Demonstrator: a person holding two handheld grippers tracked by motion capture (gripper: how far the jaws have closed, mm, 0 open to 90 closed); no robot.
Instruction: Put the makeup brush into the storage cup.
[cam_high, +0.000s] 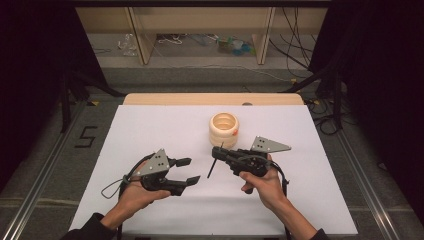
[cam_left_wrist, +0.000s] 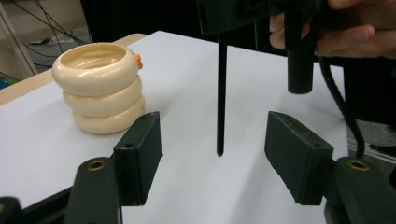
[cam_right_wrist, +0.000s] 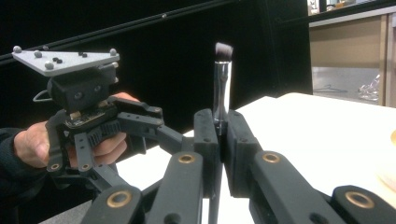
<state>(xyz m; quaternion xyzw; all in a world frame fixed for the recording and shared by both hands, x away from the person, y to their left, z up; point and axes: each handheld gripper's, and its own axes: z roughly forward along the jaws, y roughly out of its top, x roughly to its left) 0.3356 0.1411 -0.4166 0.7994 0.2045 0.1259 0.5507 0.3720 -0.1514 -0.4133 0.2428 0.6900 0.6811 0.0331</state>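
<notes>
On the white table (cam_high: 150, 125), the right gripper (cam_high: 220, 152) has its jaws clamped on a slim makeup brush (cam_right_wrist: 221, 84), bristle tuft uppermost in the right gripper view and the thin black handle (cam_left_wrist: 221, 93) slanting down to just above the tabletop; the left gripper (cam_high: 189, 170), just beside it, has its jaws standing apart with nothing between the pads, the brush handle lying beyond them in the left gripper view. Behind the right gripper stands a stack of three cream rings (cam_high: 224, 129), upright and apart from both grippers.
</notes>
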